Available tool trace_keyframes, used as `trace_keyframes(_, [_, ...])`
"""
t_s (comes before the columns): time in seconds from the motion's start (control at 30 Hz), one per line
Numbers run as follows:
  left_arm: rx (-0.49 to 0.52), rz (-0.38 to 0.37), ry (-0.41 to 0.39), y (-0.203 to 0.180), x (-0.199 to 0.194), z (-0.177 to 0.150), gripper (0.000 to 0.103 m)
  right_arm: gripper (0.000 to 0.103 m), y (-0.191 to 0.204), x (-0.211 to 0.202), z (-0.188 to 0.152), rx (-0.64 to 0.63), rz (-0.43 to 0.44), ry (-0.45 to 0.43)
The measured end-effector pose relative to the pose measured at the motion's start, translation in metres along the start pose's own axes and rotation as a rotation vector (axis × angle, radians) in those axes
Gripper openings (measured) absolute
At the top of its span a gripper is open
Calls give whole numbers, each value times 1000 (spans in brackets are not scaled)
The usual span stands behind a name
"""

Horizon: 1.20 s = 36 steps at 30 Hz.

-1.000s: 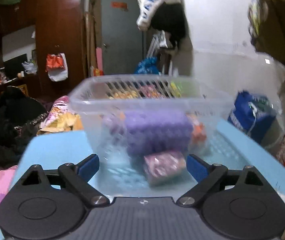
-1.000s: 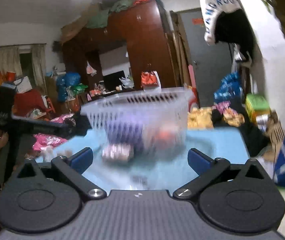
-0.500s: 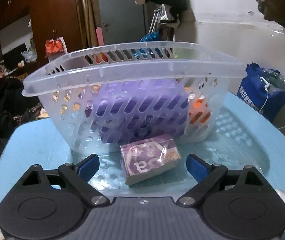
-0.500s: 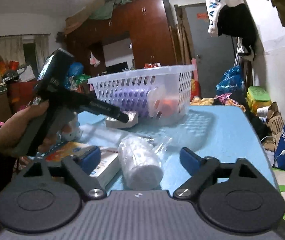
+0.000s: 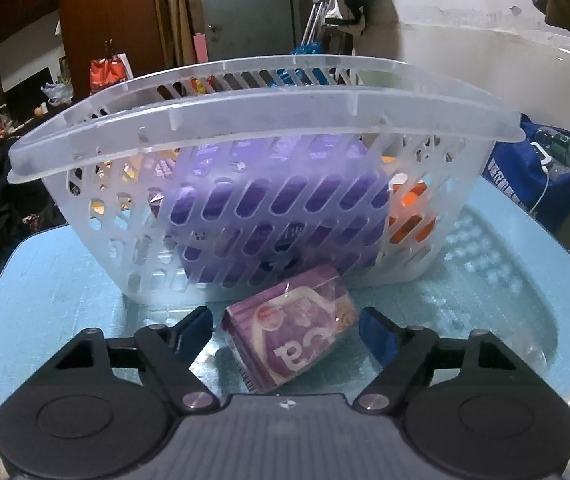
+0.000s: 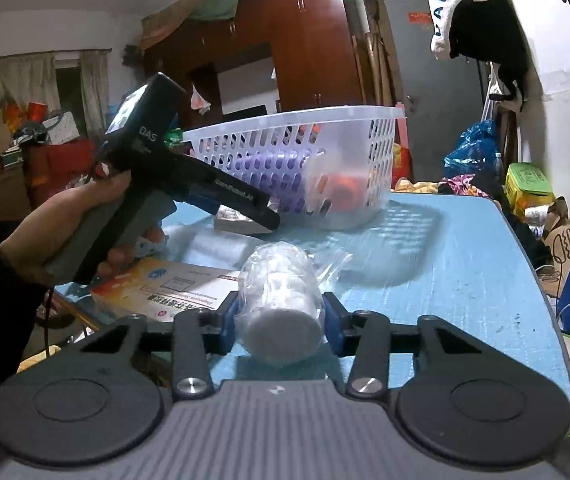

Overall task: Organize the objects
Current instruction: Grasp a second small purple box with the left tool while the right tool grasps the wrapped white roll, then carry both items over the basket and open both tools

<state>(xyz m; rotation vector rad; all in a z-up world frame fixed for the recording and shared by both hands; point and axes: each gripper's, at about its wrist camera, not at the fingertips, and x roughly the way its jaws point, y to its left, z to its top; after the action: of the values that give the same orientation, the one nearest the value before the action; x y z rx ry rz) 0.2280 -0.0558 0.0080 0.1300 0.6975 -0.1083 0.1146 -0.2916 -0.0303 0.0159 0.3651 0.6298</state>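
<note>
Grippers closing: right gripper squeezing bagged white roll, left gripper not yet touching purple packet; slick plastic could slip free

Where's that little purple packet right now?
On the blue table, just in front of the basket: the purple packet lies between the left claw's closing jaws.

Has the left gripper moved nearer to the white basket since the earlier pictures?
Yes. In the left wrist view the white basket now looms larger, and the closing left gripper has come forward and down to straddle the purple packet.
</note>
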Motion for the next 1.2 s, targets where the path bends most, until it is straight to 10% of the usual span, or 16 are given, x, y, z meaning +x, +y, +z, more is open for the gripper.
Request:
trace_keyframes(0.8, [-46,-149,-324,26,-86,-35,75,46,-17,-14,17,14,-52,-111])
trace_keyframes(1.2, [-97,-109,-372,60,-113,70,75,46,-3,24,156,-120,-90,-163])
